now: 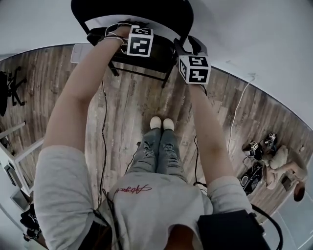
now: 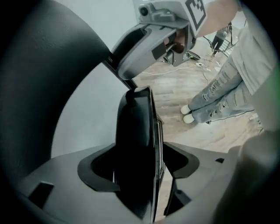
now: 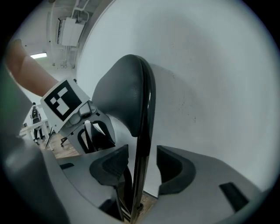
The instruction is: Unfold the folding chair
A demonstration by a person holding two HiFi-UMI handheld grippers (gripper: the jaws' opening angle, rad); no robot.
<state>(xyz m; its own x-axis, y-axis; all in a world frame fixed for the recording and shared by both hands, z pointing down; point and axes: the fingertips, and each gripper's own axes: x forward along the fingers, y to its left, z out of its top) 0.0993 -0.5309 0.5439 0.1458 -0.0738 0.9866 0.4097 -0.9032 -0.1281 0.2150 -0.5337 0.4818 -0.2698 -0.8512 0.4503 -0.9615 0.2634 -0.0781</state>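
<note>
A black folding chair [image 1: 146, 53] stands against the white wall at the top of the head view, with its backrest [image 1: 132, 12] above. My left gripper [image 1: 137, 46] points down over the seat's left part. In the left gripper view the seat's dark edge [image 2: 135, 153] stands between the jaws of the left gripper [image 2: 139, 164], with a gap on the right side; it is open. My right gripper [image 1: 188, 45] sits at the chair's right side. In the right gripper view the backrest's black edge [image 3: 144, 131] runs between the open jaws of the right gripper [image 3: 142, 164] with gaps on both sides.
Wooden floor runs under the person's white shoes [image 1: 161, 123]. Cables trail across the floor [image 1: 103, 146]. An office chair base [image 1: 12, 88] and a white frame [image 1: 19, 146] stand at the left. Several bits of gear [image 1: 259, 156] lie at the right.
</note>
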